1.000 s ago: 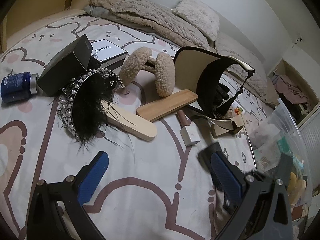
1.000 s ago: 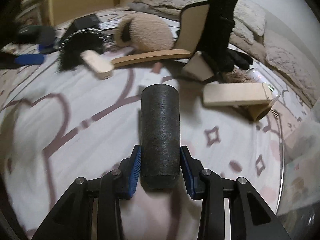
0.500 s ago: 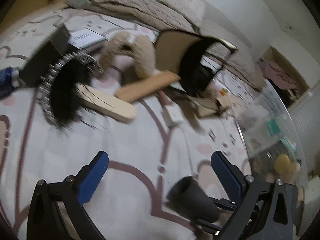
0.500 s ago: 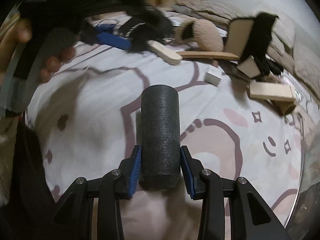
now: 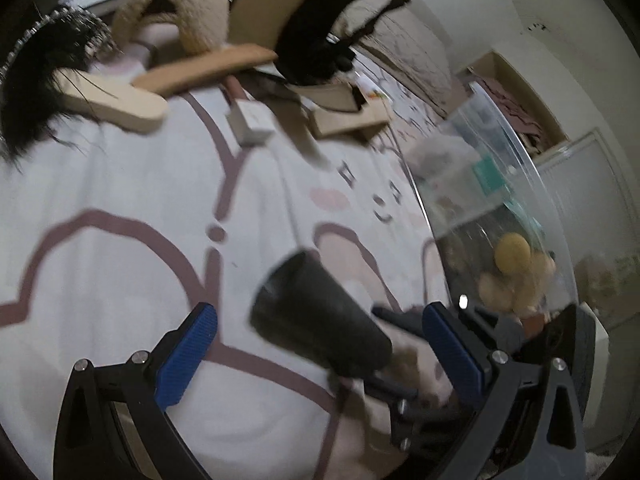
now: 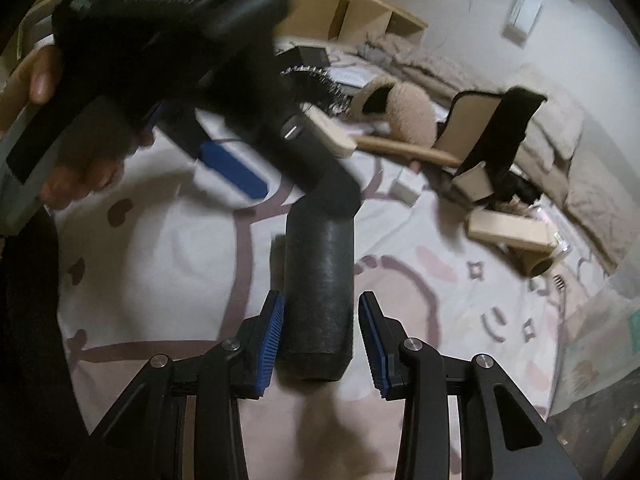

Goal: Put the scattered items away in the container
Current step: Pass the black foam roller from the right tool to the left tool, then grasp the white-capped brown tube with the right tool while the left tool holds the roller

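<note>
Now my right gripper (image 6: 322,338) clamps the roller (image 6: 318,300); left gripper (image 5: 320,356) gapes empty. I'd swing it over the bin (image 5: 516,168), then release low.

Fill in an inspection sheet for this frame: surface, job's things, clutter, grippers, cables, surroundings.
Surface: bedsheet, white with a brown cartoon print.
Job's things: black foam cylinder in the right tool; clear container at the bed edge, already part filled.
Clutter: feathered tiara, fleece earmuffs, two wooden trays, visor cap, small white box.
Grippers: right tool clamps the cylinder; left tool open, empty.
Cables: nothing seen.
Surroundings: rumpled blanket, wooden shelving, wall.
</note>
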Demonstrator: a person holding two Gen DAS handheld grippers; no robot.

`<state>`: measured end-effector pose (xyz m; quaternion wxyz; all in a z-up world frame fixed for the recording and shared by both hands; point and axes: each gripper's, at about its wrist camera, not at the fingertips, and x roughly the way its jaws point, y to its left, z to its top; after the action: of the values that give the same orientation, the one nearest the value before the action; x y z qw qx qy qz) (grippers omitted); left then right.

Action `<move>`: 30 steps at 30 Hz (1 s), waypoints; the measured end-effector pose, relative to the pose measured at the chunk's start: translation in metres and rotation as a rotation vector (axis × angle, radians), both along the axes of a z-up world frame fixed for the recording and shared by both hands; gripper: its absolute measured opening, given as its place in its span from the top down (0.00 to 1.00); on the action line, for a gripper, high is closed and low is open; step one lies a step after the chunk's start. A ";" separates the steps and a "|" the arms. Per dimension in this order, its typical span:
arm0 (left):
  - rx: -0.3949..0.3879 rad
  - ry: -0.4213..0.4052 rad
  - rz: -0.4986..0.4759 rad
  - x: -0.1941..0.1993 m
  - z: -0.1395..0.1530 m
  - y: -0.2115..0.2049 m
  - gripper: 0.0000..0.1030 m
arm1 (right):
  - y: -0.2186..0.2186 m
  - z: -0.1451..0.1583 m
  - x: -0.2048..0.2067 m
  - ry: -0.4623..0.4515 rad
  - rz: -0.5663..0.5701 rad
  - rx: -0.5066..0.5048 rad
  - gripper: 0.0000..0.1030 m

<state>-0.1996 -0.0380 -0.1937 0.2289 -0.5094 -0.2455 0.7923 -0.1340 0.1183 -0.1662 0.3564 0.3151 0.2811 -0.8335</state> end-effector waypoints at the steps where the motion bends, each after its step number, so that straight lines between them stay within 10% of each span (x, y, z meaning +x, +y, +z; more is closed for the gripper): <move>1: 0.006 0.000 -0.010 0.001 0.000 0.003 0.00 | 0.002 0.001 0.000 0.005 0.006 -0.002 0.62; 9: -0.033 0.054 -0.030 -0.008 0.002 0.012 0.00 | 0.002 -0.014 0.009 0.029 0.074 0.090 0.62; 30: 0.255 0.012 -0.093 -0.021 0.002 0.006 0.00 | 0.042 -0.003 -0.004 -0.042 -0.115 0.007 0.61</move>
<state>-0.2207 -0.0321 -0.1916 0.3299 -0.4821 -0.3190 0.7463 -0.1381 0.1606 -0.1691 0.3127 0.3494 0.2580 -0.8447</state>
